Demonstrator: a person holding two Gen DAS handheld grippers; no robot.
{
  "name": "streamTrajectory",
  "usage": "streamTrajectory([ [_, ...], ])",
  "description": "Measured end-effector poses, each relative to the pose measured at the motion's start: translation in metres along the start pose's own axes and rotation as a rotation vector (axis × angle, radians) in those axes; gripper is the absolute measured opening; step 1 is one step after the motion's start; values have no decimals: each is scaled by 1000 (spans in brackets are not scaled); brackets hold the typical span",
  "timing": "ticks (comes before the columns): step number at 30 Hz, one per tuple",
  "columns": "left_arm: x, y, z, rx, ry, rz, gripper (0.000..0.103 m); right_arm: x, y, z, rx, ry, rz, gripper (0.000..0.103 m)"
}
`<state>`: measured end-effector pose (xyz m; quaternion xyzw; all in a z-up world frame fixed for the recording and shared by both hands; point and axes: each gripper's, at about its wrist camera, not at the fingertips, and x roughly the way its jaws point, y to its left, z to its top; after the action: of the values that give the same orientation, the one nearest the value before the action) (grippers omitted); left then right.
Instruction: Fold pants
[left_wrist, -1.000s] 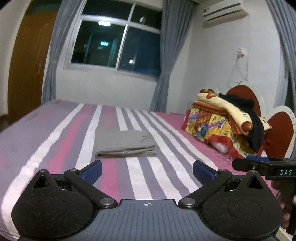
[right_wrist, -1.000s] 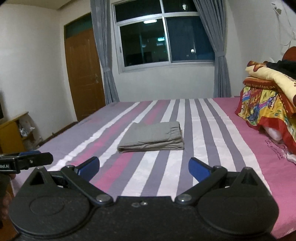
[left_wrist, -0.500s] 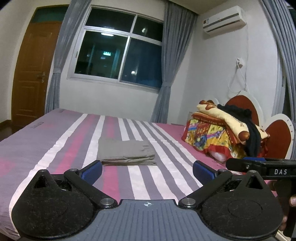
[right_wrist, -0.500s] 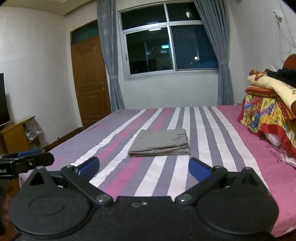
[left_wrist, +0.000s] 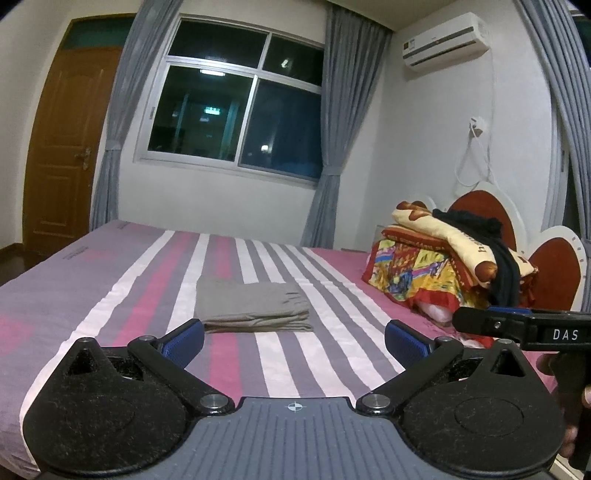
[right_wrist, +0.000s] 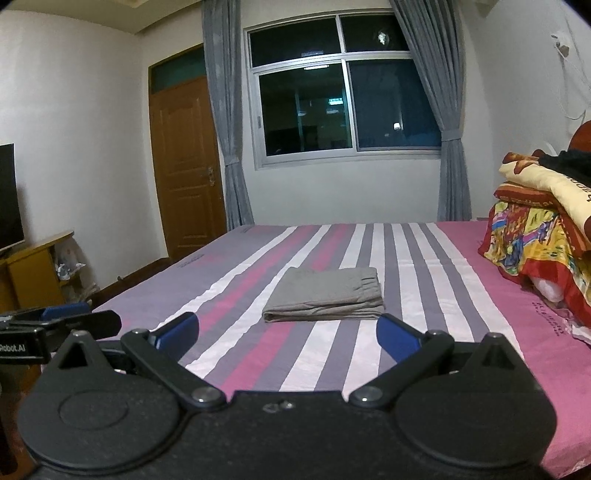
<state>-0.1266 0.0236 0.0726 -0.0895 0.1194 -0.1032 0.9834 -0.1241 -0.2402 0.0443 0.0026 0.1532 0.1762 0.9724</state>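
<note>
On the left of the bed covered by a sheet striped in pink, purple and white (left_wrist: 110, 295), the left gripper (left_wrist: 294, 338) is held above the near edge with its blue-padded fingers spread wide and nothing between them. Toward the middle of the mattress, well apart from both tools, the grey cloth pants (right_wrist: 325, 295) are seen folded into a flat, stacked rectangle, layered edges facing the cameras. The folding is judged complete, so the step in hand is taken to be the retreat: both claws are best kept apart and drawn straight away, so the stack is not snagged or its upper layers slid askew. To the right, the right gripper (right_wrist: 288, 332) is likewise held open and empty, and the pile of colourful printed blankets (right_wrist: 535, 236) beyond is best left untouched.
</note>
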Motion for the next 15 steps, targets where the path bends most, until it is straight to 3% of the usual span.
streamTrajectory([
  [15, 0, 0, 0, 8, -1, -3, 103, -1, 2, 0, 2, -8, -4, 103],
])
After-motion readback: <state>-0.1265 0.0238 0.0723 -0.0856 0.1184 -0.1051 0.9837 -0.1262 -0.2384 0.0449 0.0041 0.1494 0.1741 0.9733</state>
